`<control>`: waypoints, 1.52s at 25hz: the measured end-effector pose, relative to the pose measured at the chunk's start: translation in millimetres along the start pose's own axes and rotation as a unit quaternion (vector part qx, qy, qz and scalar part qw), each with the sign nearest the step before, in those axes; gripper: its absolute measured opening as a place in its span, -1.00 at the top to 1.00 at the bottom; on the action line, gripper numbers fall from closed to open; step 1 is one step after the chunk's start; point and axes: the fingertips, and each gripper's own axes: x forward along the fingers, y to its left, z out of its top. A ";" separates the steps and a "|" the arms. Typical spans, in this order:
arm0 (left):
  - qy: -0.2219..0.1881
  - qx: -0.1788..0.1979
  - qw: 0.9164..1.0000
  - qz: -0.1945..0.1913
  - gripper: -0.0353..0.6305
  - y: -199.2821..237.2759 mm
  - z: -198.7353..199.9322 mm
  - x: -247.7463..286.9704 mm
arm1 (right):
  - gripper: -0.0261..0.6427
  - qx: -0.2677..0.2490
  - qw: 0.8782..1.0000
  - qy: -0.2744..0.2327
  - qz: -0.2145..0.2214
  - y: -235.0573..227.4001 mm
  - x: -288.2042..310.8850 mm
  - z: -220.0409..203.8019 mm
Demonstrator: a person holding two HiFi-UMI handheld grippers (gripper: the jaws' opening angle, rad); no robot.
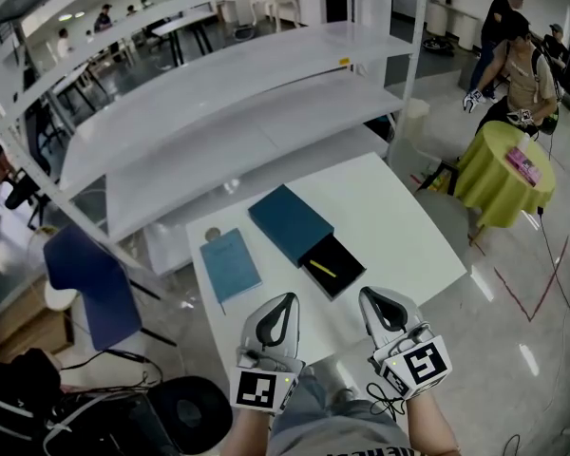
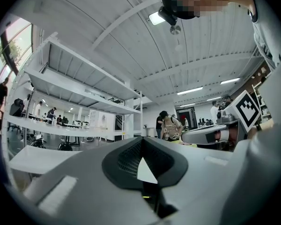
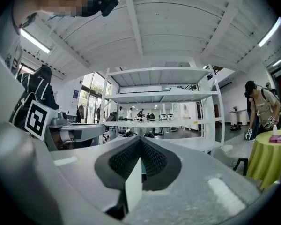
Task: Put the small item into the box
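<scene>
A dark teal box point(image 1: 290, 221) lies on the white table point(image 1: 399, 226), with its black inner tray point(image 1: 334, 266) slid out toward me. A small yellow stick-like item point(image 1: 323, 270) rests in that tray. My left gripper point(image 1: 287, 299) hovers at the table's near edge, just left of the tray, with its jaws together and nothing in them. My right gripper point(image 1: 369, 295) is level with it, just right of the tray, also shut and empty. The left gripper point(image 2: 141, 143) and the right gripper point(image 3: 140, 142) each show closed tips pointing up and away, so the table top stays hidden in both gripper views.
A light blue notebook point(image 1: 230, 264) lies left of the box, with a small round object point(image 1: 212, 234) beyond it. A white shelving rack point(image 1: 237, 93) stands behind the table. A blue chair point(image 1: 85, 274) is at left. A green-clothed round table point(image 1: 503, 169) and a person are at right.
</scene>
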 end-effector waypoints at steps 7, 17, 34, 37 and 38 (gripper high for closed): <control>0.002 0.002 1.000 0.001 0.83 -9.7 -0.1 -8.9 | 0.91 -0.007 1.000 -0.015 -0.005 2.7 -15.3 6.9; 0.008 0.002 1.000 0.011 0.83 -12.1 -3.4 -19.3 | 0.91 -0.014 1.000 -0.025 -0.012 2.8 -31.6 11.2; 0.008 0.003 1.000 0.015 0.83 -23.4 -3.5 -26.8 | 0.91 -0.012 0.999 -0.037 -0.011 4.1 -48.2 13.8; 0.007 0.004 1.000 0.014 0.83 -25.4 -1.6 -27.1 | 0.91 -0.015 0.999 -0.039 -0.013 4.4 -50.0 15.6; 0.006 0.004 1.000 0.014 0.83 -25.8 -1.2 -27.3 | 0.91 -0.015 0.999 -0.040 -0.013 4.5 -50.3 15.9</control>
